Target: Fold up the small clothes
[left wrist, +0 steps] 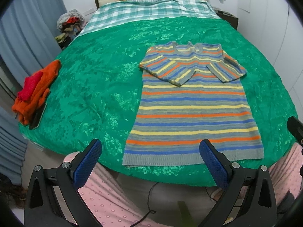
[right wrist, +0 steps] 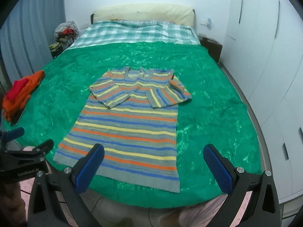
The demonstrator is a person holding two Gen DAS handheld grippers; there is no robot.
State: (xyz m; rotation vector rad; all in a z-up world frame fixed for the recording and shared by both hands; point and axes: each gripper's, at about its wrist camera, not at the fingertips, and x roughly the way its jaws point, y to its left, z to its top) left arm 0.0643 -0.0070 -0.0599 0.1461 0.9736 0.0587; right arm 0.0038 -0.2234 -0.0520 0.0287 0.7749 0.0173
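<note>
A striped sweater (left wrist: 191, 109) (right wrist: 126, 130) in grey, blue, yellow and orange lies flat on the green bedspread (left wrist: 90, 87) (right wrist: 212, 102), hem toward me. Both sleeves are folded inward across its chest. My left gripper (left wrist: 151, 149) is open, held just above the hem, its right finger over the hem's right part and its left finger over the bedspread. My right gripper (right wrist: 153, 155) is open too, hovering over the hem's right corner. Nothing sits between either pair of fingers. The left gripper's body (right wrist: 24, 160) shows at the left edge of the right wrist view.
An orange and red pile of clothes (left wrist: 35, 90) (right wrist: 19, 94) rests at the bed's left edge on a dark flat object (left wrist: 37, 117). A checked sheet (left wrist: 147, 9) and a cream headboard lie far back. White wardrobes (right wrist: 274, 75) stand right. A person's pink trousers (left wrist: 106, 198) are below.
</note>
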